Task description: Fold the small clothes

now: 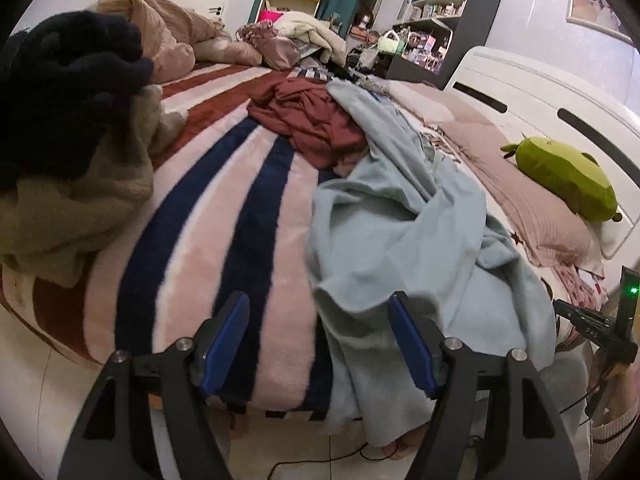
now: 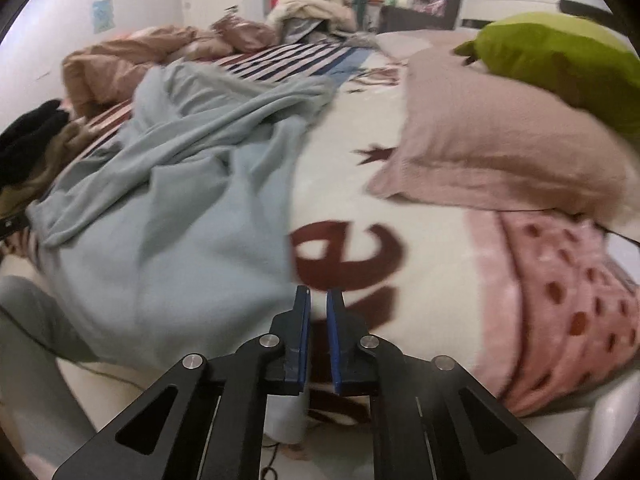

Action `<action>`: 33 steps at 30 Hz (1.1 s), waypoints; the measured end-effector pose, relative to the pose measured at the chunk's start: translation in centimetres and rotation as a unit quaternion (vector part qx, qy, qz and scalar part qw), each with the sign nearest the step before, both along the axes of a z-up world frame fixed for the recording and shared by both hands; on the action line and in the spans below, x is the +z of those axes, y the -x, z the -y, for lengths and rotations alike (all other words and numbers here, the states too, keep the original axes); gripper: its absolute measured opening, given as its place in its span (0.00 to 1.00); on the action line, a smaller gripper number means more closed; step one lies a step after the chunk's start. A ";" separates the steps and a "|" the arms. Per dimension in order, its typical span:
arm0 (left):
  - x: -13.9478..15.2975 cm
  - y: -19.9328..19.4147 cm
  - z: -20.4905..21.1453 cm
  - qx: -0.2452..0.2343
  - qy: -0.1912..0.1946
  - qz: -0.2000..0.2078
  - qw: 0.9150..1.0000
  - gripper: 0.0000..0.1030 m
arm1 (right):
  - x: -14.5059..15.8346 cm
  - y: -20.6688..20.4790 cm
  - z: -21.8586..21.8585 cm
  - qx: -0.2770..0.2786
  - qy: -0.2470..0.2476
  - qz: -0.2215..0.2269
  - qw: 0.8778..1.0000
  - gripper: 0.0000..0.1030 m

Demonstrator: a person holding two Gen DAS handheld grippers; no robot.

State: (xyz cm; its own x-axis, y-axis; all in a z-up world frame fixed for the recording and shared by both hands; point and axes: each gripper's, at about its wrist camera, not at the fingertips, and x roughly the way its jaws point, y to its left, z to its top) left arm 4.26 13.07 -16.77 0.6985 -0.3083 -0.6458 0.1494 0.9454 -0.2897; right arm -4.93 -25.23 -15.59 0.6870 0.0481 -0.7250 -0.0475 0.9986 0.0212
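A crumpled light blue garment (image 1: 400, 232) lies on the bed and hangs over its near edge; it also shows in the right wrist view (image 2: 172, 208). My left gripper (image 1: 320, 304) is open and empty, hovering over the bed's near edge with its right finger over the garment's hem. My right gripper (image 2: 318, 296) is nearly shut with a narrow gap and holds nothing, just right of the garment's edge, above the blanket. A maroon garment (image 1: 312, 120) lies crumpled farther back.
A striped pink, navy and red blanket (image 1: 224, 208) covers the bed. A pile of olive and black clothes (image 1: 68, 136) sits at left. A pink pillow (image 2: 500, 148) with a green plush (image 2: 560, 56) lies right. A white headboard (image 1: 540, 92) and shelves (image 1: 436, 12) stand behind.
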 end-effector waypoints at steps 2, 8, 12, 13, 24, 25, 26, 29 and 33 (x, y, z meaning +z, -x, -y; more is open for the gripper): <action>0.2 -0.5 0.0 0.001 0.003 0.012 1.000 0.67 | 0.4 0.1 0.8 0.024 -0.056 -0.001 0.998 0.08; -0.6 -3.3 0.8 -0.008 0.024 -0.012 1.000 0.67 | -0.4 -0.4 0.8 0.055 -0.102 -0.031 0.993 0.33; -2.6 -3.9 2.2 -0.019 0.019 -0.053 0.998 0.67 | -2.1 -0.6 -0.1 0.101 -0.145 -0.062 0.982 0.50; -2.8 -3.7 2.5 -0.018 0.011 -0.048 0.999 0.67 | -2.2 -0.6 -0.3 0.106 -0.144 -0.061 0.982 0.53; -3.3 -1.0 6.8 -0.078 -0.017 -0.065 0.995 0.61 | -2.3 -1.3 -3.8 0.162 -0.079 -0.065 0.981 0.26; -3.4 -0.8 6.9 -0.077 -0.022 -0.066 0.995 0.56 | -2.3 -1.5 -3.9 0.165 -0.076 -0.063 0.981 0.23; -3.4 -0.4 7.3 -0.073 -0.035 -0.065 0.995 0.50 | -2.3 -1.5 -4.1 0.168 -0.073 -0.059 0.981 0.17; -3.3 0.1 7.8 -0.074 -0.038 -0.062 0.995 0.22 | -2.3 -1.5 -4.5 0.172 -0.075 -0.048 0.981 0.10; -2.5 0.7 8.2 -0.085 -0.026 -0.058 0.994 0.13 | -1.3 -1.1 -4.4 0.177 -0.120 -0.023 0.977 0.08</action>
State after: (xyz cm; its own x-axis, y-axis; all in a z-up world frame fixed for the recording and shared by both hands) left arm 3.60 4.82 -19.31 0.5595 -0.3796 -0.7367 0.2769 0.9235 -0.2656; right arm -3.83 -20.87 -16.85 0.5628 0.4494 -0.6937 -0.3829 0.8856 0.2630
